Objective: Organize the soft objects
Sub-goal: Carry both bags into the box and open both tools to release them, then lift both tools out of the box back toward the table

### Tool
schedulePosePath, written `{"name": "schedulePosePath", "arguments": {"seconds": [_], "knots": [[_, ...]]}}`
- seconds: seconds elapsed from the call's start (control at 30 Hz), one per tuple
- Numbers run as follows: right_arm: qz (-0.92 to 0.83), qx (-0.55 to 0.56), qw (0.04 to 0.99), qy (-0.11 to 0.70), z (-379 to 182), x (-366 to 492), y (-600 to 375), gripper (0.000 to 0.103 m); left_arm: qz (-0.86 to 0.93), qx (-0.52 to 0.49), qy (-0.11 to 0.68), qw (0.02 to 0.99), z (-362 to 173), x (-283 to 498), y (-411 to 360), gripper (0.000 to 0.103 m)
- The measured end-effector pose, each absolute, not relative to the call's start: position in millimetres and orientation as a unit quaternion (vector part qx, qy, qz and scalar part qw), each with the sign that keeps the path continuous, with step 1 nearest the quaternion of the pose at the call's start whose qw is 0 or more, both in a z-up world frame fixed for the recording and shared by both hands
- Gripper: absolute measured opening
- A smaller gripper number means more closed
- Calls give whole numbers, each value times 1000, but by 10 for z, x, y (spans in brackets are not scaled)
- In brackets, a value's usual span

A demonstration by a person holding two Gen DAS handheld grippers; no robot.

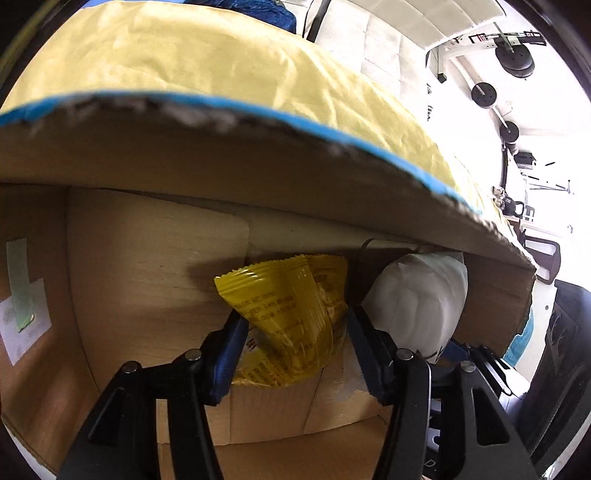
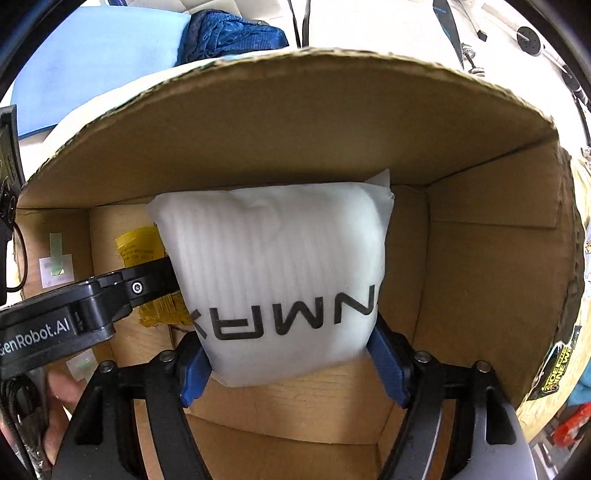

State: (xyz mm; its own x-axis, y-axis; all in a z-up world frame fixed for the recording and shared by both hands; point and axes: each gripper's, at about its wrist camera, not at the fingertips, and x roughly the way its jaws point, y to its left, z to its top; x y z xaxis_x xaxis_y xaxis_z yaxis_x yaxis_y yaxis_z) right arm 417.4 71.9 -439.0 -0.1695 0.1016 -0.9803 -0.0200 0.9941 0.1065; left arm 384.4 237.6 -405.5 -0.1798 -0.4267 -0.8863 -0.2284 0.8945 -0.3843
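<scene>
Box: both grippers reach inside it.
Pouch: between the left gripper fingers, left of the bag.
Bag: between the right gripper fingers, apparently against the box's far wall.
Cloth: behind the box.

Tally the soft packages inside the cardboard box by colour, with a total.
Yellow: 1, the yellow snack packet, held in the left gripper.
White: 1, the white foam pouch with black lettering, held in the right gripper.
Total: 2, both inside the cardboard box.
</scene>
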Motion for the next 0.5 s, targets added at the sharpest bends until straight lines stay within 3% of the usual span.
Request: {"name": "schedulePosePath", "arguments": {"seconds": [0.5], "knots": [[40, -19, 663, 748, -4191, 4125, 774, 91, -55, -174, 744, 643, -3573, 3537, 2599, 54]]}}
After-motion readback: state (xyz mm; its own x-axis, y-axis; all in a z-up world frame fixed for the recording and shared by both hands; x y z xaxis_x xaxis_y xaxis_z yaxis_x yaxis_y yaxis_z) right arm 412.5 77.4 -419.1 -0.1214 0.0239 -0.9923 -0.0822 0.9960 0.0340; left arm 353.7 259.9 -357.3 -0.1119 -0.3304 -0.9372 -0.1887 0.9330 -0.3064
